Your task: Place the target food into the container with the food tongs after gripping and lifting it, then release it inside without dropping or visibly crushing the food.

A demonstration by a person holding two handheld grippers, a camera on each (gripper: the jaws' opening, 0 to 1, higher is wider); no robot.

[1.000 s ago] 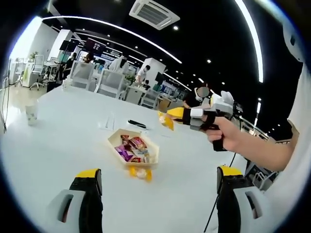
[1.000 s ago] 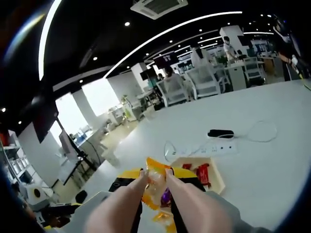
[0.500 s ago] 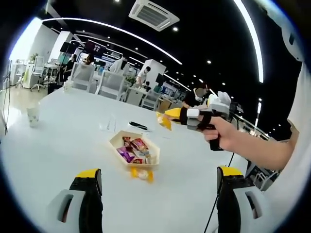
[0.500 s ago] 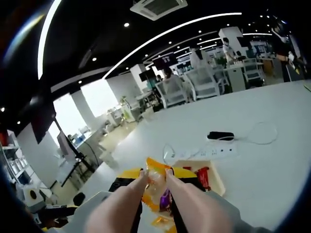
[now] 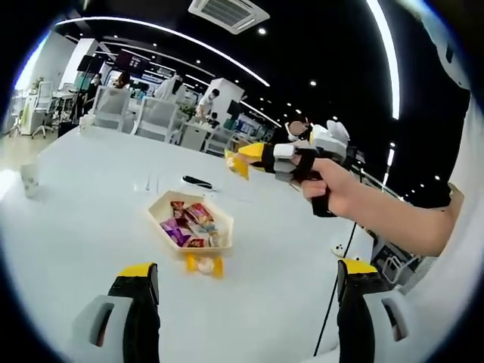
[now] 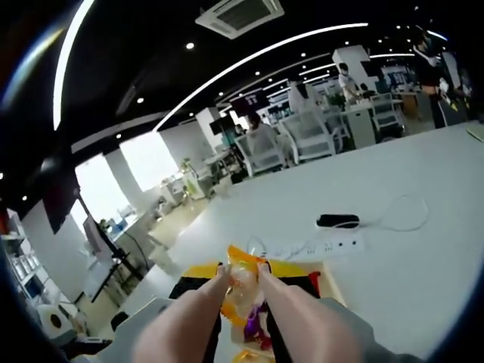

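Right gripper (image 5: 243,160), your hand (image 5: 340,189): carried further along above the white table (image 5: 76,219), the orange-wrapped snack (image 6: 240,283) travelling with it. In the right gripper view, the container (image 6: 327,283) has slid lower, mostly behind your tongs (image 6: 227,314).

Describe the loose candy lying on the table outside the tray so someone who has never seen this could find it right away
On the big white table sits a shallow cream tray of bright snack packets. Just outside the tray's near edge lies a single candy in a clear wrapper with twisted orange ends. It is the one piece lying on bare tabletop, not in the tray.
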